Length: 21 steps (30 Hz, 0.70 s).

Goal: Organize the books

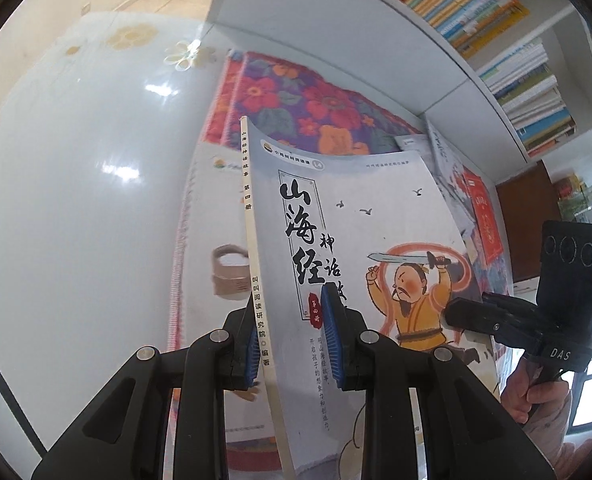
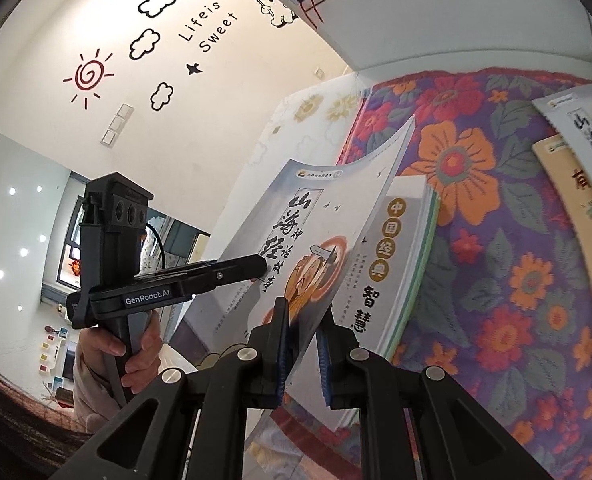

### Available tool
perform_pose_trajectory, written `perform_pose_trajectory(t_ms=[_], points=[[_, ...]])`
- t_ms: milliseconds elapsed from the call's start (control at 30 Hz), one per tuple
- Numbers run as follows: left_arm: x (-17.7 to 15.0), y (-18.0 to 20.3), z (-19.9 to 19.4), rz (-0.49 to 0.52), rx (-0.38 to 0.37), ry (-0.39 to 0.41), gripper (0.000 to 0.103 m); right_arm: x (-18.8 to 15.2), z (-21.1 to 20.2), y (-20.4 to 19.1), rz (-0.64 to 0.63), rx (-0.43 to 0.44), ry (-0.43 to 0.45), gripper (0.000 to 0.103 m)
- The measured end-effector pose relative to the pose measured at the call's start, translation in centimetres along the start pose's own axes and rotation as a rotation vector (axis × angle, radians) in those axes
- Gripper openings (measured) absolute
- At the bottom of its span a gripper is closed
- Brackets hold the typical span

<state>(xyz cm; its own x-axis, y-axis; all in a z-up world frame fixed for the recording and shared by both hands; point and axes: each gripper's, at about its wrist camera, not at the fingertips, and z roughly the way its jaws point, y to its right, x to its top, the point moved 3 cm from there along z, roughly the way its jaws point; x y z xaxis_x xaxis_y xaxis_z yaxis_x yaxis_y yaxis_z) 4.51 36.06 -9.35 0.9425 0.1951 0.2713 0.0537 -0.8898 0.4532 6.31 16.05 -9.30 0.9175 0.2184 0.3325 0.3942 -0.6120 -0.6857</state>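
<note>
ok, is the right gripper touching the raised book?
Touching. The right wrist view shows the raised book with its lower edge between the right gripper fingers, flush against one blue pad.

"GenRobot.AI" on left gripper [image 2: 256, 270]

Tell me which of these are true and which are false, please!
1. The lifted book has a man waving a sword on its cover. True.
2. The cloth under the books is plain white. False: it is purple with red and orange flowers.
3. The wall words say "Life is Sweet". True.
4. The lifted book lies flat on the cloth. False: it is tilted up in the air, its edges between the fingers of the left gripper and the right gripper.
5. The shelf has nothing in it. False: it holds rows of colourful shelf books.
</note>
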Motion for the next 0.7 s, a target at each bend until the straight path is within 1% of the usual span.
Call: perform_pose_trajectory(t_ms=[100,333,400,433,533,700], points=[[0.0,-1.2,0.6,-0.018,-0.006,-0.002,0.024,0.1,1.2,0.2,0.006,-0.005,-0.009,0.012],[0.0,-2.7,1.6,-0.038,-0.019,-0.019,0.024,0.0,3.3,1.4,0.05,-0.025,-0.011,0.012],[-0.1,-3.2,1.8,-0.047,0.003,-0.024,0.024,-0.5,3.9,1.8,0.071,-0.029,-0.024,0.012],[-0.1,-3.3,1.8,-0.051,0.005,-0.025,0.026,-0.7,4.0,2.0,0.079,-0.033,-0.027,0.012],[-0.1,-3.6,1.7,-0.061,-0.005,-0.027,0.027,-1.4,4.5,2.8,0.108,-0.048,-0.038,0.012],[-0.3,-3.5,1.5,-0.054,0.016,-0.028,0.027,-1.6,4.9,3.8,0.157,-0.023,-0.04,0.012]])
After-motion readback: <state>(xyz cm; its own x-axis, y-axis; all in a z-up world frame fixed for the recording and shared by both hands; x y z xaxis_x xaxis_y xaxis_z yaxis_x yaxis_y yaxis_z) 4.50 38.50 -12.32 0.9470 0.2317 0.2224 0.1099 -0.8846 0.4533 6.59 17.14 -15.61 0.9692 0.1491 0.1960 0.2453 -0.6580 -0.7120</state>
